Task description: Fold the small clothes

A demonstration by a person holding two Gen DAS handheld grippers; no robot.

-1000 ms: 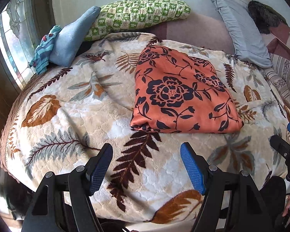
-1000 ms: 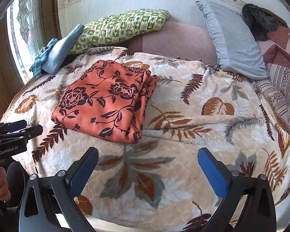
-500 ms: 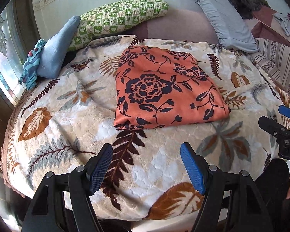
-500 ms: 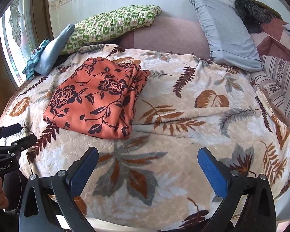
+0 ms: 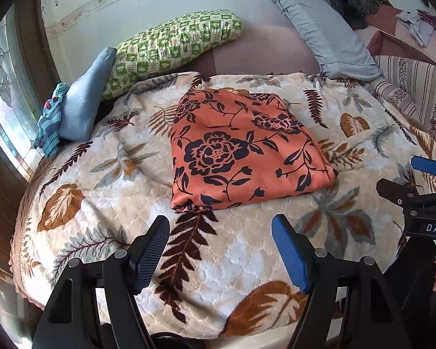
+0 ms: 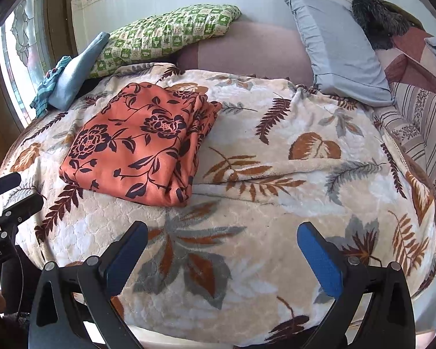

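A folded orange floral cloth lies on the bed's leaf-print blanket, left of the bed's middle, touching neither gripper. Its long axis runs from the near edge toward the far pillows; in the right wrist view it slants far-right, with the stacked fold edges on its right side. The left gripper hangs over the near blanket just short of the cloth, fingers spread wide and holding nothing. The right gripper hangs over bare blanket to the cloth's right, fingers also spread wide and empty. A green pillow and a grey pillow lie far.
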